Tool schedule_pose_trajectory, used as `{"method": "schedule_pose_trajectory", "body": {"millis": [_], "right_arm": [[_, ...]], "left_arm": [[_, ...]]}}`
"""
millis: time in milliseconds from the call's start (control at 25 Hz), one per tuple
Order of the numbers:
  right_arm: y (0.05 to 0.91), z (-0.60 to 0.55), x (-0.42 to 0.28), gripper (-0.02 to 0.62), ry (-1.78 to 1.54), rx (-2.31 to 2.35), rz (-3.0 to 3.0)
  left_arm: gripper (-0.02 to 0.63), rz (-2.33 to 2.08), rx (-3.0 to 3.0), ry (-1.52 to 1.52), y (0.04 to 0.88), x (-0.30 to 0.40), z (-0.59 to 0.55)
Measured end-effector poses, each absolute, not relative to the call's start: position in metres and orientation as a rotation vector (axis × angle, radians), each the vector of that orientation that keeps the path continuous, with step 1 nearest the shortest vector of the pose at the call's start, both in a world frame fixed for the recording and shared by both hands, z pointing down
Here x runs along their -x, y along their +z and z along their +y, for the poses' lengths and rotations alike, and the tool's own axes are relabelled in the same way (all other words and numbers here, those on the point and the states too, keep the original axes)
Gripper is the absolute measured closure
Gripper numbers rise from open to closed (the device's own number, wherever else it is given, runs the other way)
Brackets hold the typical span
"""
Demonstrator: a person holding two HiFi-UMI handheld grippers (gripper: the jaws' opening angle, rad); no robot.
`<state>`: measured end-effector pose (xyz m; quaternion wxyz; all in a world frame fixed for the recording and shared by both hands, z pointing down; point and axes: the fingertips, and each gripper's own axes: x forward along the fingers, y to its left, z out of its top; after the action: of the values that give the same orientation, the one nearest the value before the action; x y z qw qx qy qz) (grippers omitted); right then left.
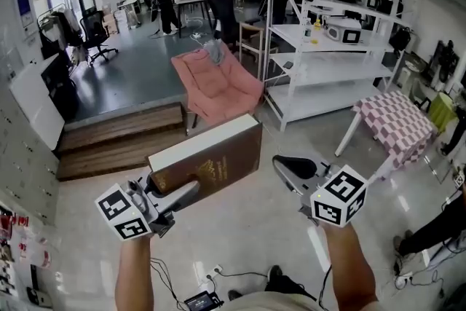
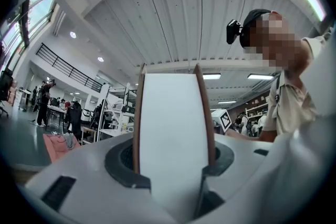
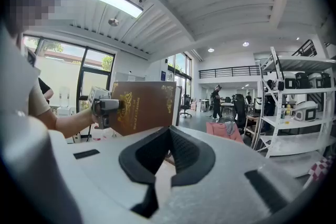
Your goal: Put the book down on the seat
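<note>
At frame centre, the left tool point(image 1: 191, 190) clamps the brown book point(image 1: 211, 160) by one end for carrying, well short of the pink seat point(image 1: 218, 84) above; the right tool point(image 1: 281, 163) waits closed, empty.

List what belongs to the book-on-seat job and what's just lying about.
Job: book, held by left hand-held gripper; pink seat; right hand-held gripper, shut and empty.
Lying about: shelves; checked table; steps; office chair.
</note>
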<state>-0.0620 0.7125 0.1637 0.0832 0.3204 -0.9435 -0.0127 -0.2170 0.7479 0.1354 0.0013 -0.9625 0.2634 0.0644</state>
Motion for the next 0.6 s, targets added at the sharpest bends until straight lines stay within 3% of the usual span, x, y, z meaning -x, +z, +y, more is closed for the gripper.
{"method": "schedule_pose_trajectory", "body": {"millis": [320, 600], "right_arm": [[0.170, 0.671, 0.065, 0.606, -0.009, -0.944, -2.825], [0.191, 0.568, 0.034, 0.604, 0.062, -0.950, -2.865]], "left_arm": [[0.387, 0.888, 3.026, 0.181, 0.143, 0.225, 0.714], [0.387, 0.976, 3.037, 0.123, 0.166, 0.205, 0.626]]}}
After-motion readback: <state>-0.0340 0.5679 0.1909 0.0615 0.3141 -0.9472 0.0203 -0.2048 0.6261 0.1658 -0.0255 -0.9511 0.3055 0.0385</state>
